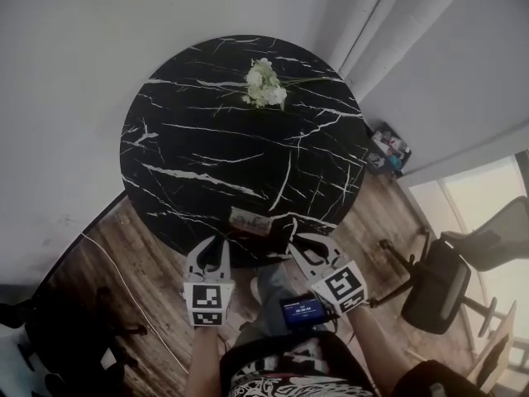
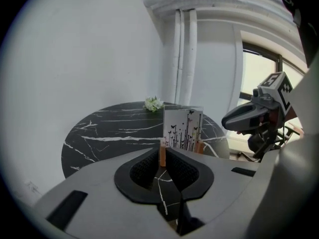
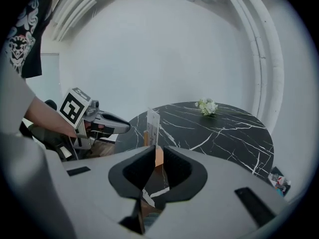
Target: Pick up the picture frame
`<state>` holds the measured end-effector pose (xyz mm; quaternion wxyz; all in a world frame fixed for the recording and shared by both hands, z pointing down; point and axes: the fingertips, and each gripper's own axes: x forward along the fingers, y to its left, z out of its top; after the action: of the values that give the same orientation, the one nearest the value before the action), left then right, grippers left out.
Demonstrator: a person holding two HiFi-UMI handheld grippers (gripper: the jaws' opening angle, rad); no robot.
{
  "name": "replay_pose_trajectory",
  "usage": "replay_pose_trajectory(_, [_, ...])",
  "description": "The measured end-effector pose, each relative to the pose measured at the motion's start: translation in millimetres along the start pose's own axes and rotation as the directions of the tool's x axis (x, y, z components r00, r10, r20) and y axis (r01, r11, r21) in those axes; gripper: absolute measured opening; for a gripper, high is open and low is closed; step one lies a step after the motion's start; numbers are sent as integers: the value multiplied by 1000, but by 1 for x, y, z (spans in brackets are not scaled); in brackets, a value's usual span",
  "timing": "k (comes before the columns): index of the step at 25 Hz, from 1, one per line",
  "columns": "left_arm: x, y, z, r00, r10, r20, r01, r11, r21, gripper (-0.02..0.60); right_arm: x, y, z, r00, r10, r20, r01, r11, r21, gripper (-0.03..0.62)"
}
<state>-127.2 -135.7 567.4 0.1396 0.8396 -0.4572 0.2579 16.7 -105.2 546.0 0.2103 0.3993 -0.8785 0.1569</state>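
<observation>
The picture frame point(image 1: 250, 221) stands at the near edge of the round black marble table point(image 1: 198, 151). It is a clear panel printed with black plants and butterflies point(image 2: 183, 128) on two small wooden feet. My left gripper point(image 1: 212, 243) hangs just short of the table edge, left of the frame. Its jaws point(image 2: 163, 154) are parted by a narrow slit, with a wooden foot showing beyond them, untouched. My right gripper point(image 1: 301, 240) hovers at the frame's right, seeing it edge-on point(image 3: 152, 125). Those jaws point(image 3: 155, 151) are shut and hold nothing.
White flowers point(image 1: 265, 84) lie at the table's far side. A dark office chair point(image 1: 438, 286) stands to the right on the wooden floor. A white cable point(image 1: 124, 281) runs over the floor at left. White pipes point(image 2: 182, 59) climb the wall behind the table.
</observation>
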Motion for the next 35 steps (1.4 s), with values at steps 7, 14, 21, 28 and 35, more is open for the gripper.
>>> replay_pose_trajectory(7, [18,-1,-14,998,-33,-56,34,999,14,109,20,6,-17,997,49,-61,-51,998,-33,23])
replay_pose_trajectory(14, [39,0,-24,994,-76,-85,77,997,6,150,42,7,-29,989,99,-113,-104,994,-44,155])
replay_pose_trajectory(21, [48,-4,-26,989,-122,-87,124,992,24,169,65,8,-34,978,132,-159,-155,977,-146,209])
replay_pose_trajectory(28, [57,-11,-23,983,-167,-72,168,986,2,181,85,3,-34,976,144,-161,-177,960,-215,219])
replay_pose_trajectory(35, [63,-14,-23,985,-156,-68,154,988,-25,181,98,12,-44,964,195,-182,-242,927,-286,228])
